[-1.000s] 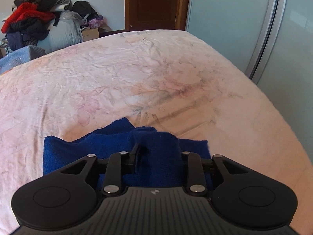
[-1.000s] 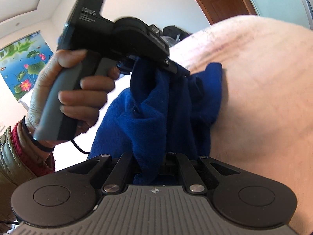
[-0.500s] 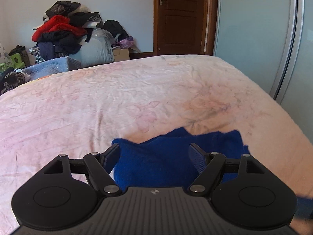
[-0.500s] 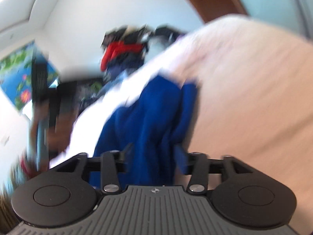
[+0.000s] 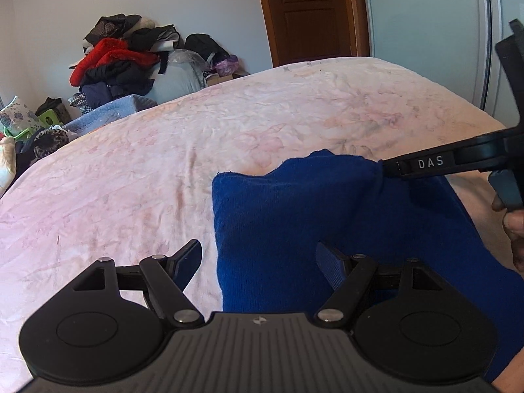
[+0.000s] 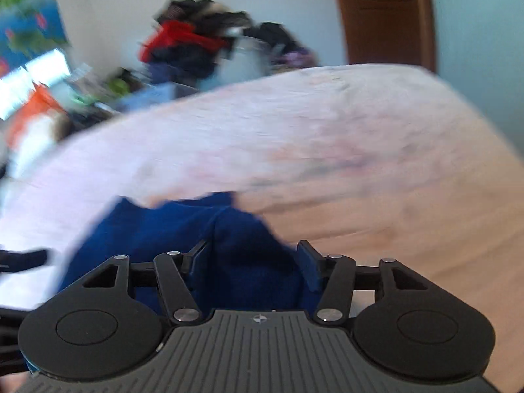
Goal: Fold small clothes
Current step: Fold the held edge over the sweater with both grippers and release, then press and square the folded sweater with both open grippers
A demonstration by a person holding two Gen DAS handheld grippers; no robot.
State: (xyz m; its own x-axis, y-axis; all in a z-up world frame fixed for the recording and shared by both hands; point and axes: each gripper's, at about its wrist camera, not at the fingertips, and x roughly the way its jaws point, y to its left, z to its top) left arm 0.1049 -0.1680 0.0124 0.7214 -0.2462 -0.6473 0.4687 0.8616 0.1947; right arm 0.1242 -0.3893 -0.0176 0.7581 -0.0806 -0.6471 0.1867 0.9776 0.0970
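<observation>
Fingers of the left gripper are standing open over the blue garment's left edge; right gripper fingers are opening around a raised fold.

The garment is solid royal blue. The bed's cover is pale pink with a faint, washed-out floral print, greyish streaks showing toward one o'clock. Both grippers are matt black; their fingers carry blue pads. At eleven o'clock the clothes pile mixes red, black and grey. The door at twelve is reddish-brown wood.
</observation>
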